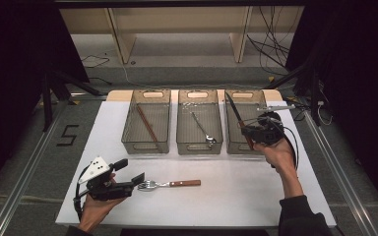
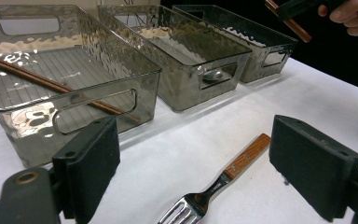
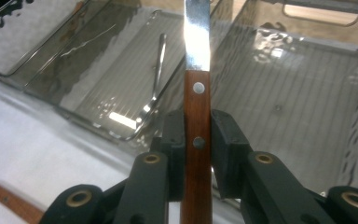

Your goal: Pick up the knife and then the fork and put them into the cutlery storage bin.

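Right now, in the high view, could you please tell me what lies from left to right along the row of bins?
Left bin with a chopstick → middle bin with a spoon → right bin, with the right gripper holding a knife over it.

The knife (image 3: 197,88) has a wooden handle with two rivets and a plain steel blade; it is clamped by the handle, blade pointing away over the right-hand bin (image 1: 244,123). The fork (image 1: 167,184) (same wooden handle, steel tines) lies flat on the white bench (image 1: 236,191).

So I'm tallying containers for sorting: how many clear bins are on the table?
3, in a row at the table's far edge: left bin with a chopstick, middle bin with a spoon, right bin below the held knife.
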The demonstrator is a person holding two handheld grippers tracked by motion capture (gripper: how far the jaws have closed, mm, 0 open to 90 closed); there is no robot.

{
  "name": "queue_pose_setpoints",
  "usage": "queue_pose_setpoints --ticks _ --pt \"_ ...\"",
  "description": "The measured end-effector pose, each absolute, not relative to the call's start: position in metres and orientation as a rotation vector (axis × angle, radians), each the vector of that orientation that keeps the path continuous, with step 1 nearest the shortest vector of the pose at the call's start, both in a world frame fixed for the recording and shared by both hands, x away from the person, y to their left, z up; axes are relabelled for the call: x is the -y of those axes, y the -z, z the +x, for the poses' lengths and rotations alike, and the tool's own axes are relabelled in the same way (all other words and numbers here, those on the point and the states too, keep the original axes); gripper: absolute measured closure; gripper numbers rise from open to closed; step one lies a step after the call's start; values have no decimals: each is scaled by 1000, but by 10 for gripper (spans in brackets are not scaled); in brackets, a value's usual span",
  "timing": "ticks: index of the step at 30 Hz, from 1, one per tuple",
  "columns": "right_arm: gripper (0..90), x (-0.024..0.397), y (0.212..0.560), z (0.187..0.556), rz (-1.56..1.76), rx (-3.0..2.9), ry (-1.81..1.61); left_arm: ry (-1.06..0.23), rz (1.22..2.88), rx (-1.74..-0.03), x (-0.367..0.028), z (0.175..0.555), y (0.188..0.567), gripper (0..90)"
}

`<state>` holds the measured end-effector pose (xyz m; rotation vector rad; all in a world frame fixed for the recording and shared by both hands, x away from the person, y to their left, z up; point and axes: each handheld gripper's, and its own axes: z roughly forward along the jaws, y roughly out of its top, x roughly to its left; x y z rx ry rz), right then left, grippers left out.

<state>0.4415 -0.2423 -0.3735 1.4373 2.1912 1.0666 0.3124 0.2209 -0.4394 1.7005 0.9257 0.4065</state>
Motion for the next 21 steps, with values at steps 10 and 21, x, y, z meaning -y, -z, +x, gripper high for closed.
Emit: queue_pose_setpoints --ticks 10,21 --pt "771 244 372 466 1504 -2147 -1011 -403 1699 -923 -220 312 439 160" --pt "770 241 381 489 1585 -2124 -966 -399 1698 -924 -220 313 440 160"
